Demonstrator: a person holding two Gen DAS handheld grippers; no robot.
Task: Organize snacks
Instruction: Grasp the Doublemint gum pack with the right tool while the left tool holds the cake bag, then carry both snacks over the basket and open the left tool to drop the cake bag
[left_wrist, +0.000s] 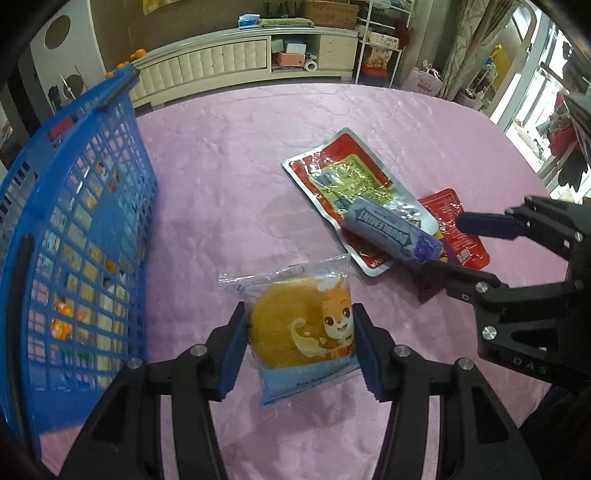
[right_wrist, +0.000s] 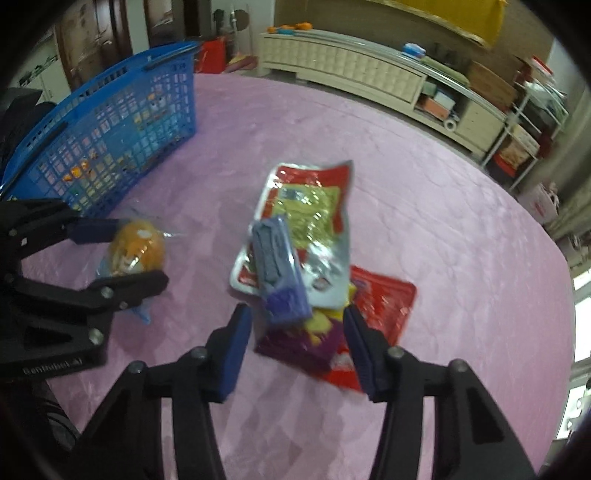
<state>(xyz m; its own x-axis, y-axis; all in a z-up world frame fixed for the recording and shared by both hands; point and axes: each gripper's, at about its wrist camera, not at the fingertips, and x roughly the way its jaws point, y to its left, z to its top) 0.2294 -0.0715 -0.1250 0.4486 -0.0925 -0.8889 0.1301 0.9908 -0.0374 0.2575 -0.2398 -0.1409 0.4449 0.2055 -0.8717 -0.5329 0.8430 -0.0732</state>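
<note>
My left gripper (left_wrist: 300, 345) clamping cake pack (left_wrist: 301, 332) beside basket (left_wrist: 74, 206). Right gripper (right_wrist: 297, 349) straddling purple pack (right_wrist: 301, 341), half hidden under gum (right_wrist: 279, 273); contact blurring, can't tell.

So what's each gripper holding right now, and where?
Left gripper grips the cake packet by its two sides. Right gripper straddles the purple packet; contact unclear.

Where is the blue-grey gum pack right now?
The gum pack lies atop the red-and-silver pouch on the pink tablecloth, right of the cake packet.
</note>
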